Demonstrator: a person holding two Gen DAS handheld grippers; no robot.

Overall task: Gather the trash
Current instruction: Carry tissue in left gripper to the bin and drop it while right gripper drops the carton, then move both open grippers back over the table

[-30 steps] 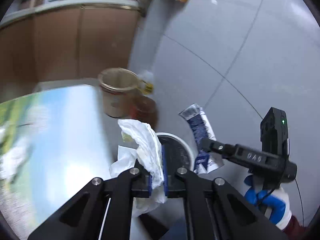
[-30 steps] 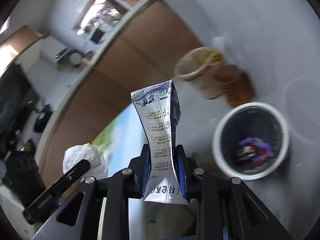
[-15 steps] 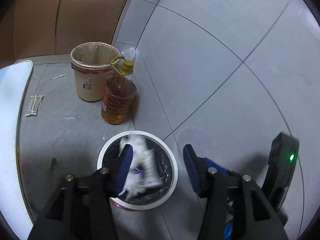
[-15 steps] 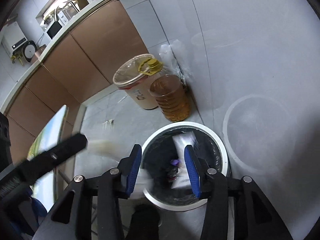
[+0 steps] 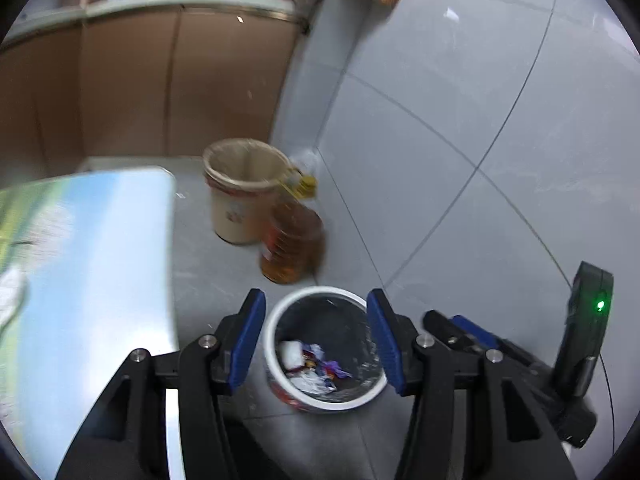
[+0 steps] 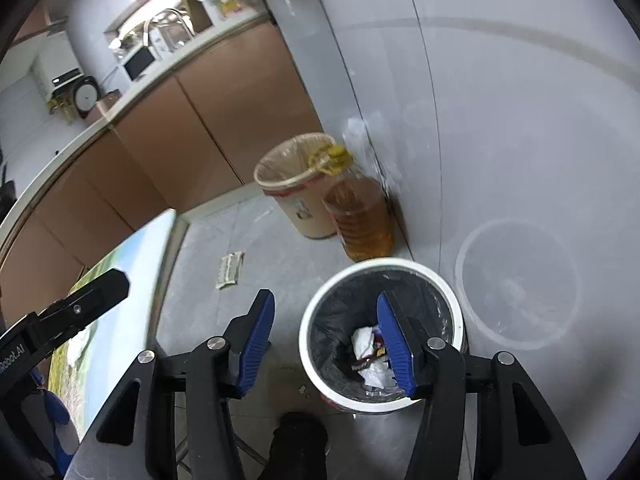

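The left gripper point(image 5: 316, 338) hangs above a white-rimmed waste bin point(image 5: 276, 322) lined with a black bag, its blue-padded jaws spread wide and holding nothing. Seen between the jaws, the bin stands on the grey floor and holds crumpled white paper and coloured wrappers point(image 5: 310, 364) at its bottom. The right gripper point(image 6: 326, 340) is also over the floor beside the same waste bin point(image 6: 316, 316); its jaws are wide apart and empty, the right one lying across the bin's mouth, the left one over bare floor. The trash point(image 6: 370, 354) inside shows white, red and dark scraps.

Beyond the bin, touching or just beside it, stands a large bottle of amber oil point(image 5: 292, 240) with a yellow cap and handle, and behind that a beige bucket point(image 5: 236, 196) lined with a clear bag. Both stand near the grey tiled wall point(image 5: 460, 100). A small flat packet point(image 6: 231, 269) lies on the floor to the left of the bin. A table with a blue-green printed top point(image 5: 92, 264) fills the left side, and brown cabinets point(image 5: 132, 84) run along the far side under a cluttered counter.
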